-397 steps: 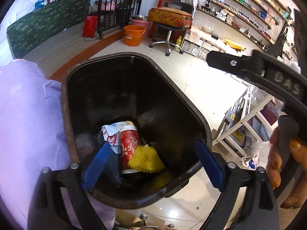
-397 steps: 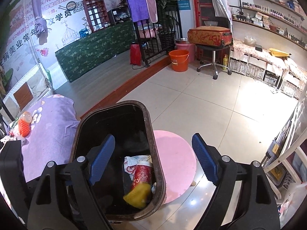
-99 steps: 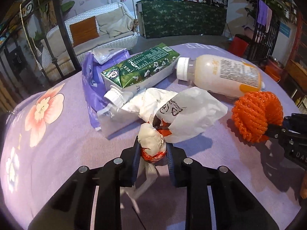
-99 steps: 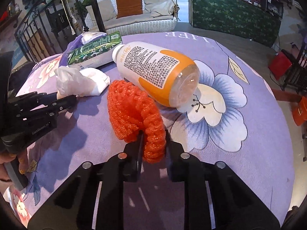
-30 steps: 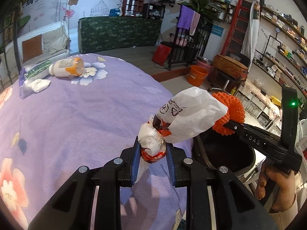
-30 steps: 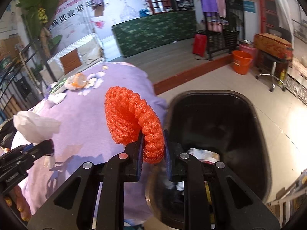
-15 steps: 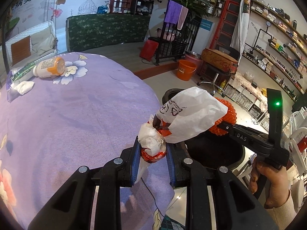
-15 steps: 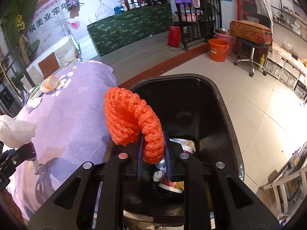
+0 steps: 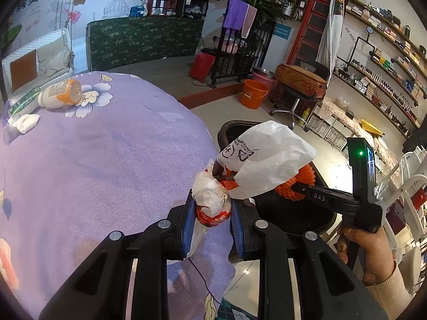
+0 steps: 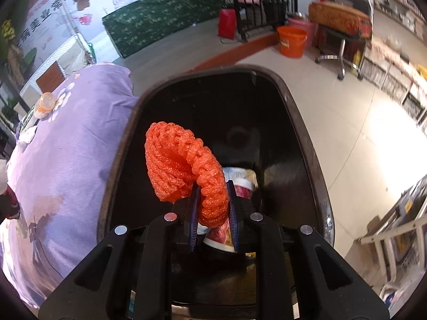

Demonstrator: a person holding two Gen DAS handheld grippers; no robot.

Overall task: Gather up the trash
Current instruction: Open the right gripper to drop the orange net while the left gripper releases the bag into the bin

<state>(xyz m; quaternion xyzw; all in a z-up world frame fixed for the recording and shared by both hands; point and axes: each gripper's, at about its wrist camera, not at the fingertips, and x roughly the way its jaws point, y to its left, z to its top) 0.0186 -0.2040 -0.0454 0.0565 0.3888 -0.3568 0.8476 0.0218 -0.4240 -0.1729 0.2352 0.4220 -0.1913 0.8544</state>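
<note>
Your right gripper (image 10: 212,210) clamps the orange foam net (image 10: 184,170), hiding the bin (image 10: 307,144) contents; your left gripper (image 9: 212,218) clamps the crumpled wrapper (image 9: 256,165).

Bright daylight, floor glare, fisheye-warped edges, right view motion-blurred

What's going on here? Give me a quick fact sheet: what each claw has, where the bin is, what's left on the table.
left gripper: shut on a crumpled white wrapper, above the table edge
right gripper: shut on an orange foam net, above the open black bin
bin contents: some trash, including a red cup
table: bottle, carton, tissue
</note>
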